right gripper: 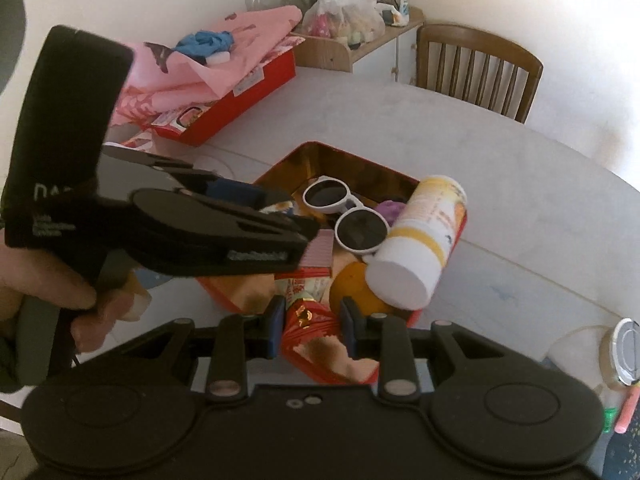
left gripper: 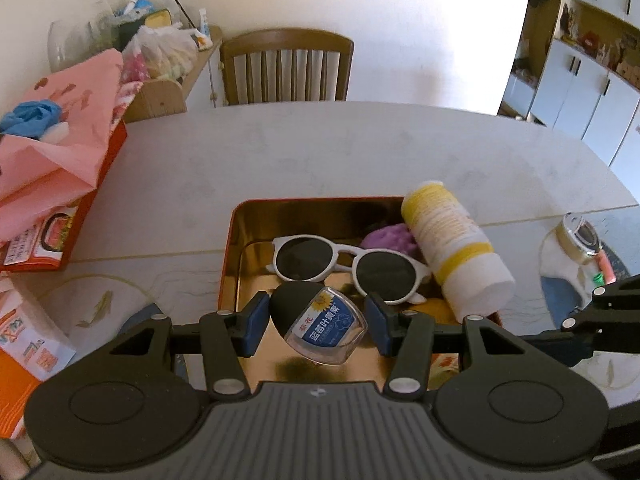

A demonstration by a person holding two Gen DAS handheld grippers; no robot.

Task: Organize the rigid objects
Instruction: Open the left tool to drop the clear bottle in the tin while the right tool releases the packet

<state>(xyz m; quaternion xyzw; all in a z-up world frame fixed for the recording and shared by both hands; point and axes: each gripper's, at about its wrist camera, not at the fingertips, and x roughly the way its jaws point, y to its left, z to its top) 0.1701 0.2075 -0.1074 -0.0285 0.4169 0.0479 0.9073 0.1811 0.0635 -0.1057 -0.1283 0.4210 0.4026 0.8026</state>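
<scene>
A small clear case with a black lid and a blue label (left gripper: 320,320) hangs between the blue pads of my left gripper (left gripper: 318,322), which is shut on it above the near end of the tin. The open tin (left gripper: 230,240), red outside and gold inside, holds white sunglasses (left gripper: 344,258), a purple thing (left gripper: 390,238) and an orange thing (right gripper: 352,284). A white and yellow bottle (left gripper: 452,240) lies tilted across its right rim. My right gripper (right gripper: 312,326) is shut on a red snack packet (right gripper: 308,316) over the tin's (right gripper: 360,160) near corner. A hand holds my left gripper (right gripper: 280,208) beside it.
A pink bag (left gripper: 60,132) drapes over a red box (left gripper: 68,236) at the table's left. A wooden chair (left gripper: 286,68) stands at the far side beside a shelf of plastic bags (left gripper: 160,52). A lidded glass jar (left gripper: 576,240) is at the right and an orange box (left gripper: 20,360) at the near left.
</scene>
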